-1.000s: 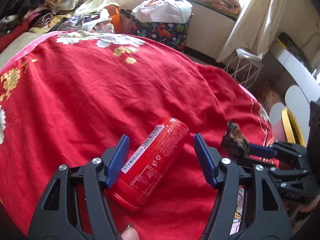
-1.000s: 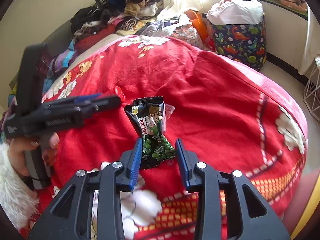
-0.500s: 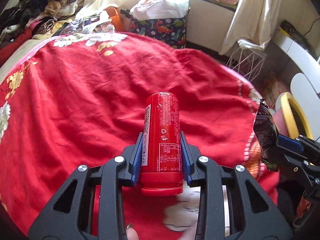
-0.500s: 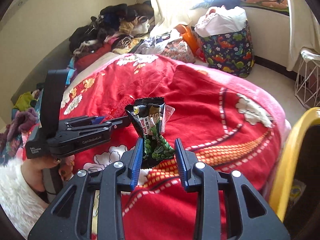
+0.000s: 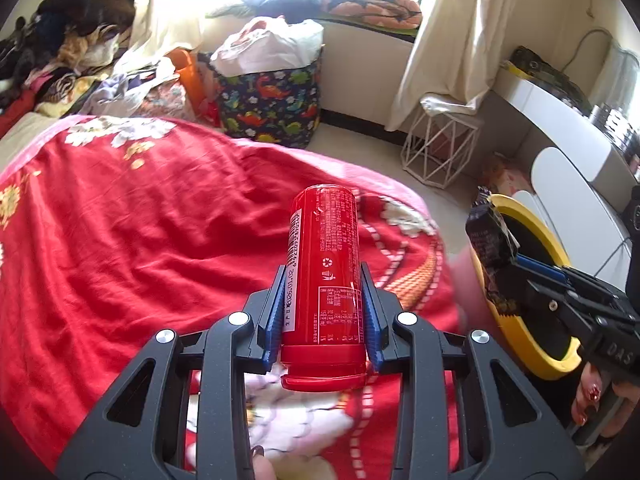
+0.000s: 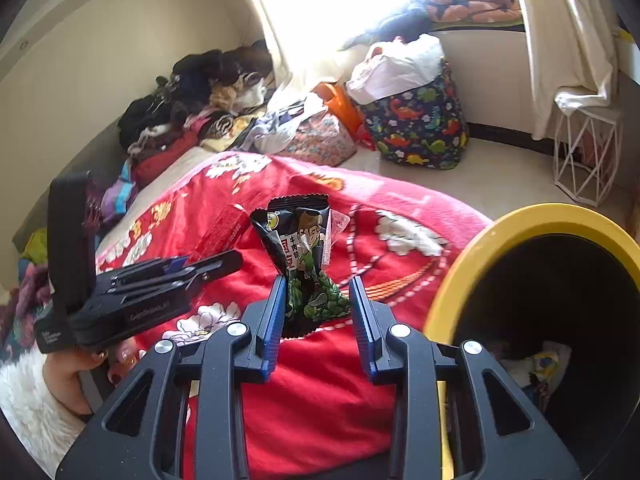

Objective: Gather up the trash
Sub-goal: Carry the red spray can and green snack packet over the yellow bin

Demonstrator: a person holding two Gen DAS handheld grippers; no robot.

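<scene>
Two pieces of trash are held above the red flowered blanket (image 5: 132,240) on the bed. The left gripper (image 5: 323,304) has its blue fingers (image 5: 274,312) clamped on a red can (image 5: 323,276), whose white strip carries a barcode and a printed date starting 2026.01.02, with a recycling mark on its side. The right gripper (image 6: 318,308) pinches the lower end of a black and green snack packet (image 6: 306,256) between narrow fingers (image 6: 274,316); its front shows a cartoon figure and Chinese characters. In the right wrist view the yellow-rimmed trash bin (image 6: 516,220) stands at about three o'clock of the packet, and a dinosaur-print bag (image 6: 416,124) sits at one o'clock on the floor.
</scene>
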